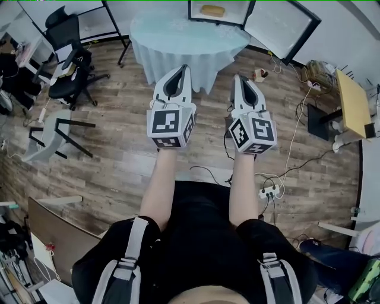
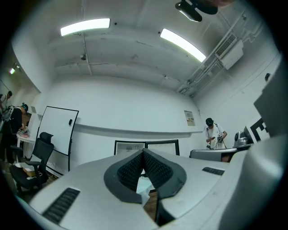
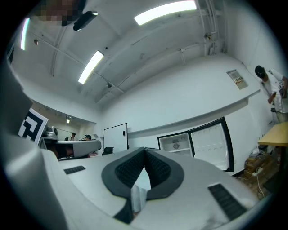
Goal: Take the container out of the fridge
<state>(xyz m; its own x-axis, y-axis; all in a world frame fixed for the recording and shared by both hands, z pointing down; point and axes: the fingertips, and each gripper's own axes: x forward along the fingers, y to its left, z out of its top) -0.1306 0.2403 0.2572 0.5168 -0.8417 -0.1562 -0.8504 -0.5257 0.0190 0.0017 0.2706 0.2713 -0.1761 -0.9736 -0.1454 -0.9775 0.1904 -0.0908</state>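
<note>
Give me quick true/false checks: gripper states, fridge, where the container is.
1. The left gripper is shut and empty. True.
2. The right gripper holds the container. False: it is shut on nothing, and the container sits inside the fridge.
3. The fridge is closed. False: its door stands open.
4. A round table stands between the grippers and the fridge. True.
</note>
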